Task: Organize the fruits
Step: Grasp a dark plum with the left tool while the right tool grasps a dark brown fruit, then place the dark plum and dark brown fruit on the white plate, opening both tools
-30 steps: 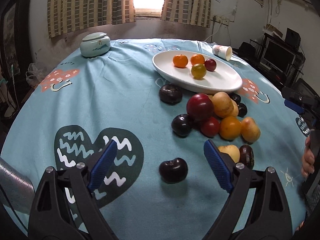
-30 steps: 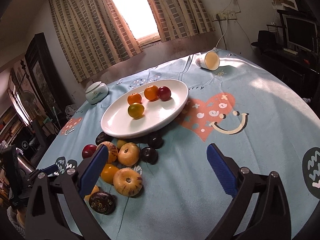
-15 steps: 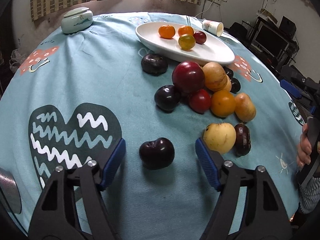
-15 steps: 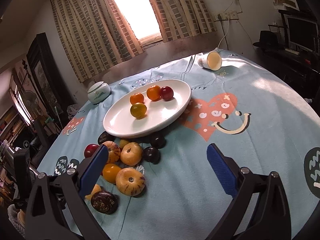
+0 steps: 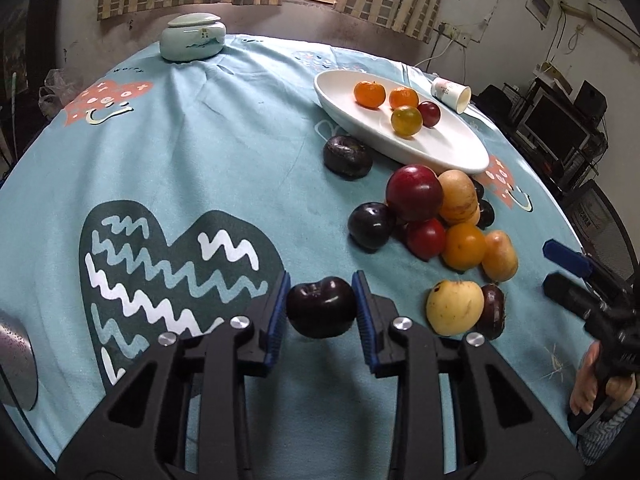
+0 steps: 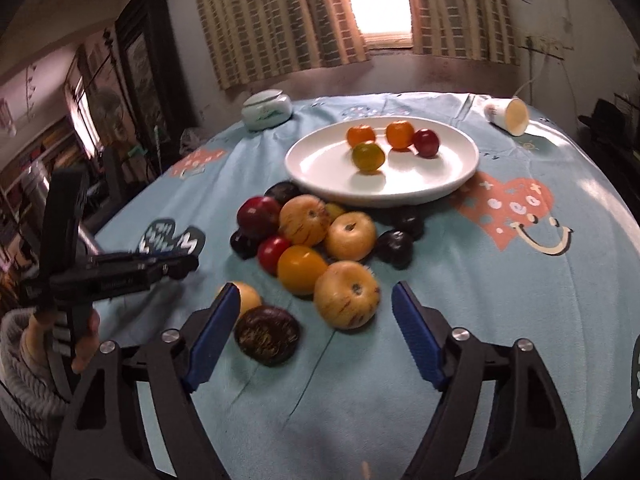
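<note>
A: Left wrist view first. What is the left gripper (image 5: 321,307) doing?

B: Its jaws have just been closing, and the blue pads now press both sides of a dark plum (image 5: 321,307) on the teal tablecloth (image 5: 208,152), beside the dark heart print.

A: And the other fruit?

B: A pile (image 5: 436,220) lies ahead to the right, near the front edge of the white plate (image 5: 448,148): a big red plum, a yellow-orange striped fruit, small dark plums, a red tomato, an orange one. Four small fruits sit on the plate. A celadon lidded jar (image 5: 193,37) stands at the far edge; a paper cup (image 5: 451,94) lies on its side behind the plate.

A: Right wrist view?

B: The right gripper (image 6: 316,336) hangs with its pads apart; the jaws have just been narrowing, touching nothing. A striped yellow fruit (image 6: 347,300) and a dark wrinkled fruit (image 6: 267,335) lie between and just ahead of the fingers. The pile (image 6: 312,236) sits beyond, against the plate (image 6: 320,164). At the left edge a hand (image 6: 86,340) holds the other gripper's black handle
</note>
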